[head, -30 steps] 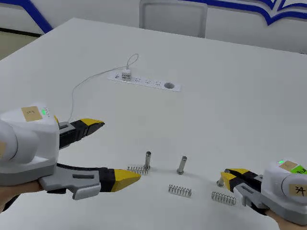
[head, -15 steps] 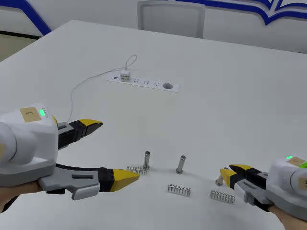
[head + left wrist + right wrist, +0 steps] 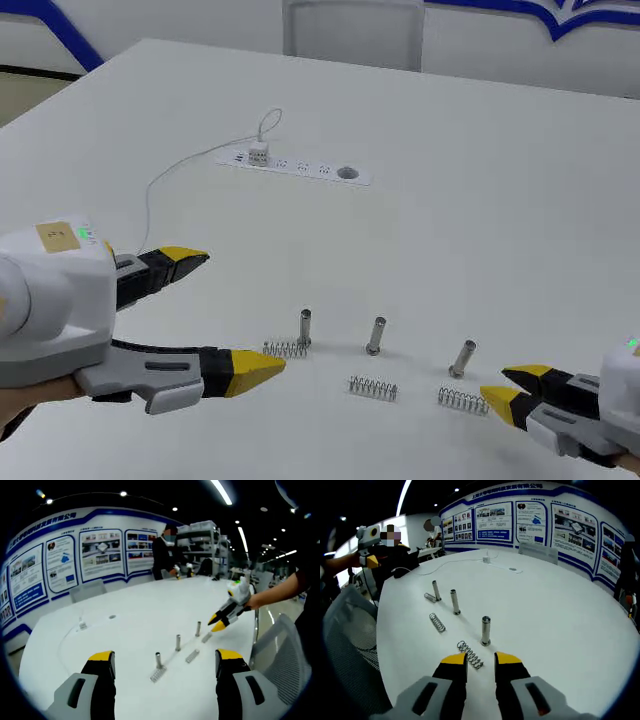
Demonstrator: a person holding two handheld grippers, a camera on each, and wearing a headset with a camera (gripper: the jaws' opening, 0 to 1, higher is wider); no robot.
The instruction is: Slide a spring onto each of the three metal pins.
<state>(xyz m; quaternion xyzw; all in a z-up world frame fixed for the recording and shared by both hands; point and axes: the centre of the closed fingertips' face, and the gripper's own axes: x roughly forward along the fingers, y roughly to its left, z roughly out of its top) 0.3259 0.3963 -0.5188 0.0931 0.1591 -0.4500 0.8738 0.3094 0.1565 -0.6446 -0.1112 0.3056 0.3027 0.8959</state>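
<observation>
Right gripper (image 3: 502,384), jaws slightly apart and empty, has backed off the end pin (image 3: 463,356); left gripper (image 3: 243,310) gapes wide; springs (image 3: 373,387) lie loose, power strip (image 3: 300,167) beyond

Left hand-held gripper (image 3: 244,310) wide, right (image 3: 496,383) narrow

White power strip (image 3: 297,167), chair (image 3: 350,30)

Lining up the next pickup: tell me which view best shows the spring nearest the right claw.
The right gripper view: the spring lies close ahead of the right claw, coils distinct. The head view shows it small beside that claw's tips; the left gripper view shows it distant and faint.
</observation>
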